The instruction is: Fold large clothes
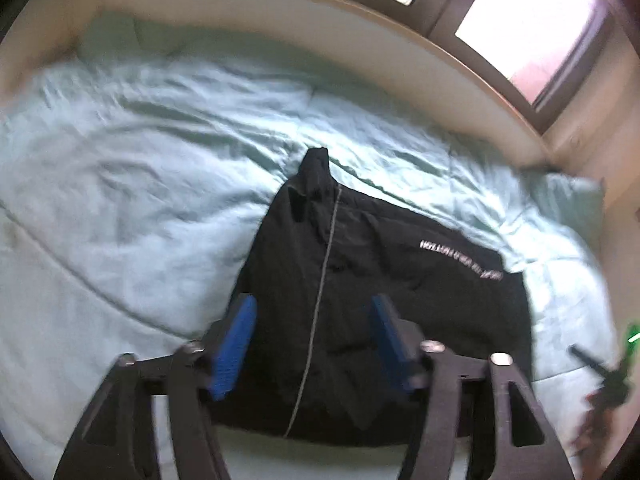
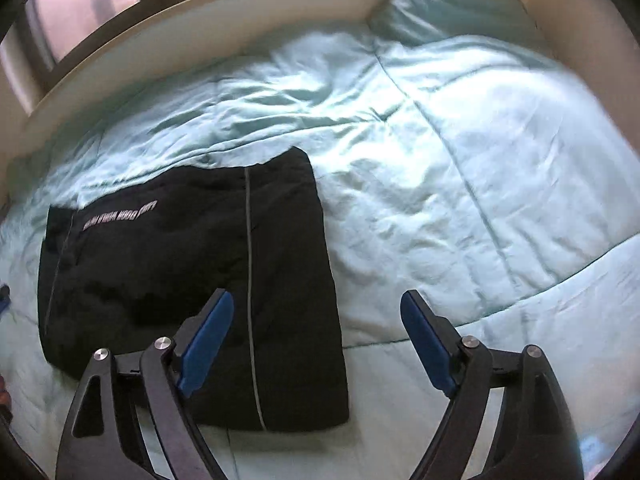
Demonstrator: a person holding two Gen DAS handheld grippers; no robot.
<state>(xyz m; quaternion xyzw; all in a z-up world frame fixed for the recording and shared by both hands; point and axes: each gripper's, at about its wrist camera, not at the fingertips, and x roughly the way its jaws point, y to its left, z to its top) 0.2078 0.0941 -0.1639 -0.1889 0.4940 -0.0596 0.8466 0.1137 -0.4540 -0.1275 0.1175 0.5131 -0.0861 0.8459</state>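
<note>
Left tongs: jaws spread wide, blue pads clear of any cloth, nothing held; they hang above the near half of the black garment.
Right tongs: jaws wider still, empty; the left pad sits over the garment's right part, the right pad over bare bedspread.
Black garment: folded into a rough rectangle, flat on the bed, a thin grey seam line down it and a strip of white lettering near its far edge; one narrow end sticks out beyond the garment's far side in the left view.
Edges: garment's right edge runs straight, between the right tongs' two pads; its near edge lies under both tongs.
Open room: wide bare bedspread to the right of the garment and beyond it.
Beyond the garment: pale bed frame, then windows.
Far right of the garment: pillow.
Counts: two tongs, one garment, one pillow in the right view.
</note>
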